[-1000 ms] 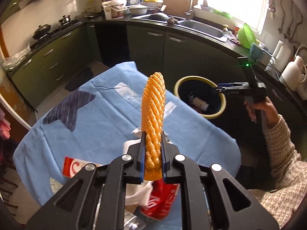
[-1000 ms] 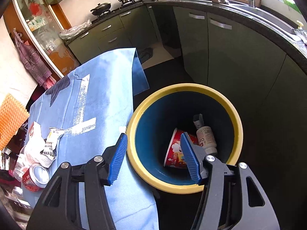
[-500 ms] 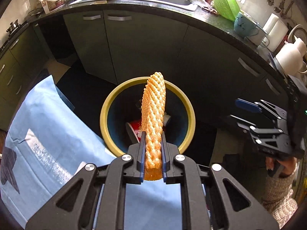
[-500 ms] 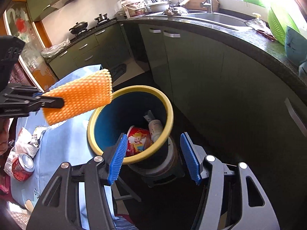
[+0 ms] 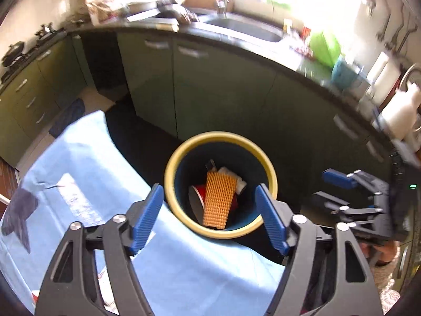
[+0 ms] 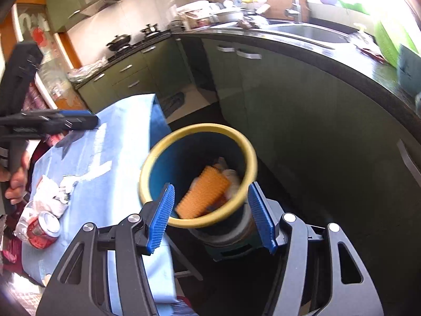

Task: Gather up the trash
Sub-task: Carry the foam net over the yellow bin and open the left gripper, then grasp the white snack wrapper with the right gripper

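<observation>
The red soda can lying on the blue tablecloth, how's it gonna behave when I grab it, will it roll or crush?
The red soda can lies on its side, so a nudge would probably roll it. It looks like thin metal, likely light and apt to dent under a hard squeeze. Crumpled white paper beside it may get caught in the grip.

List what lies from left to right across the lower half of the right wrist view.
Red can → crumpled white paper → blue tablecloth → orange foam net inside the yellow-rimmed bin → dark green cabinets.
</observation>
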`<state>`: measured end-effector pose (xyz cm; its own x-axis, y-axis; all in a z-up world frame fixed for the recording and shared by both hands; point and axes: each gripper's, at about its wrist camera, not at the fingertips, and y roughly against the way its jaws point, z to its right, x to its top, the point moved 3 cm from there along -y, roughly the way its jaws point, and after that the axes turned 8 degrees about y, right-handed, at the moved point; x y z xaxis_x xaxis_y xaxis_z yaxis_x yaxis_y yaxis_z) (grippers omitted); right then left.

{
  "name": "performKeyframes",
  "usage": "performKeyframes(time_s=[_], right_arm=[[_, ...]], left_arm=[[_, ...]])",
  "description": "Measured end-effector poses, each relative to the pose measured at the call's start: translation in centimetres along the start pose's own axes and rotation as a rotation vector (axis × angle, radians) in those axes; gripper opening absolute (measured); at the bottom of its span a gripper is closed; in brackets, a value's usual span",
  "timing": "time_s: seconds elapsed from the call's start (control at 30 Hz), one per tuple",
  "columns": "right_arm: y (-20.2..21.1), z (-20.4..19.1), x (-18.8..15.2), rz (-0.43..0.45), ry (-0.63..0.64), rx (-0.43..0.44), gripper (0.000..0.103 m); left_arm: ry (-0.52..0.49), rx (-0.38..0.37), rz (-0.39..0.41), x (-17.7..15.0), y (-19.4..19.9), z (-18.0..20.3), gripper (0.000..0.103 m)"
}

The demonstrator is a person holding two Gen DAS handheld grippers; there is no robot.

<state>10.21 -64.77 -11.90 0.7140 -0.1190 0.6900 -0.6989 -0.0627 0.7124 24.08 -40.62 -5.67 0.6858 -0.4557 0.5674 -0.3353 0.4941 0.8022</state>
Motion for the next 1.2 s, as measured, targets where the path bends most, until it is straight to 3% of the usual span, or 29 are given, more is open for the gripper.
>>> performKeyframes(time_s=[0.1, 0.17, 0.37, 0.47, 0.6, 0.8, 1.1, 1.17, 1.2], right_arm=[[-1.0, -4.6, 1.3, -0.010, 0.078, 0.094, 0.058], [-2.2, -8.1, 2.2, -0.037, 0.129, 0.161, 0.058], [-5.4, -17.9, 3.2, -0.132, 0.247, 0.325, 0.058], [-6.6, -22.2, 3.2, -0.175, 0.285, 0.363, 0.058], [-8.2, -25.9, 3.3, -0.226, 0.299, 0.335, 0.058], [-12.1, -28.3, 3.4, -0.330, 0.279, 0.332, 0.058], [-16.3, -29.0, 3.1, -0.424, 0.247, 0.273, 0.058], [-17.0, -28.7, 3.1, -0.434, 0.228, 0.277, 0.055], [-17.3, -28.5, 3.1, -0.440, 0.217, 0.284, 0.049]], left_arm=[[0.018, 0.012, 0.113, -2.0, 6.1, -2.7, 0.079], [0.033, 0.057, 0.189, -4.0, 9.8, -5.3, 0.079], [0.169, 0.130, 0.367, -10.5, 17.4, -14.0, 0.082], [0.225, 0.175, 0.463, -13.3, 20.5, -18.0, 0.083], [0.248, 0.276, 0.577, -14.8, 23.0, -21.8, 0.086], [0.280, 0.254, 0.613, -15.7, 23.3, -24.5, 0.086], [0.290, 0.258, 0.623, -16.5, 22.9, -25.0, 0.087], [0.279, 0.257, 0.619, -16.7, 22.8, -24.8, 0.087], [0.276, 0.255, 0.615, -16.7, 22.7, -24.7, 0.087]])
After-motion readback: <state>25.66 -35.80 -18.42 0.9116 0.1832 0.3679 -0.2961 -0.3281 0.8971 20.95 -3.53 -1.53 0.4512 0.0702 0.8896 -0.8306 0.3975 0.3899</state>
